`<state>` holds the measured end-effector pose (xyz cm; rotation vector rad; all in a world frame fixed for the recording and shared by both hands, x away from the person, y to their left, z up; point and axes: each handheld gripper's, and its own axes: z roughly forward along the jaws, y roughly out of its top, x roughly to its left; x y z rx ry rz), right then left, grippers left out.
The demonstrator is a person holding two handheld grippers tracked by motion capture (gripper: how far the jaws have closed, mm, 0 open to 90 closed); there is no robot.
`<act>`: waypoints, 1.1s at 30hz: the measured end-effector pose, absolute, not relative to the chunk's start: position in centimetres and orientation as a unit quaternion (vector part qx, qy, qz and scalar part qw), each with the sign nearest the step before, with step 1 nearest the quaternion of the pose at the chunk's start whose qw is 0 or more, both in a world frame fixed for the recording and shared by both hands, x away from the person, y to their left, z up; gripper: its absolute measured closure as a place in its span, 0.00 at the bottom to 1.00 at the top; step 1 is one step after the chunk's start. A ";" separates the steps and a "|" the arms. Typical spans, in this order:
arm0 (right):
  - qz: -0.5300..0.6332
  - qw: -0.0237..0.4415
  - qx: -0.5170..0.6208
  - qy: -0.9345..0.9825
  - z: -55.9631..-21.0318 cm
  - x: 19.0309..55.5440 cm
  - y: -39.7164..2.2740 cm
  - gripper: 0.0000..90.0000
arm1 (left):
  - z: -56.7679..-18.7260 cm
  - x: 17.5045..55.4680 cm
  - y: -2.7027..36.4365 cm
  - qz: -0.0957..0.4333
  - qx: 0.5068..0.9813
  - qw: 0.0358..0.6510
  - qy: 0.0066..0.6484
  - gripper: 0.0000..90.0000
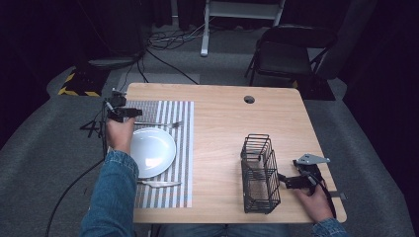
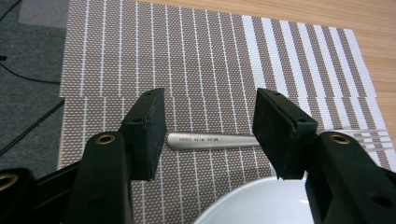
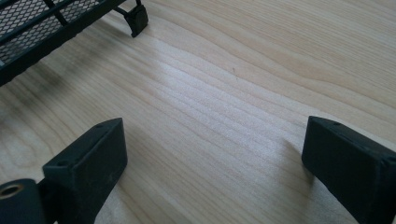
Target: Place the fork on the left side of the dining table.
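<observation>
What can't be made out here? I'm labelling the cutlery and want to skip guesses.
- Fork: left gripper view, right jaw hides its tines; stamped lettering too small to read.
- Knife: high view, too small for detail.
- Wire basket: right gripper view, cut off by the edge.

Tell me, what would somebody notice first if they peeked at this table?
Probably the white plate on the striped placemat at the table's left side, with a fork beyond it and a knife on its near side. The left tool hovers open over the fork's handle. At the right stands a black wire basket, beside the open right tool.
</observation>
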<state>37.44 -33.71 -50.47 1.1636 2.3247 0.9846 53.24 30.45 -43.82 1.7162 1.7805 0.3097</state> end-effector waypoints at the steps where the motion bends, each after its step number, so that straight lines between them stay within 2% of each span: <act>1: 0.348 0.180 0.412 0.823 -50.5 37.4 -33.7 0.07 | -43.7 53.1 30.5 0.120 0.655 0.320 0.674 0.50; 17: 0.349 0.180 0.412 0.822 -50.5 37.5 -33.7 0.07 | -39.1 48.2 30.0 0.147 0.673 0.359 0.629 0.49; 33: 0.349 0.179 0.411 0.823 -50.5 37.4 -33.7 0.07 | -34.8 41.9 27.5 0.161 0.721 0.413 0.533 0.48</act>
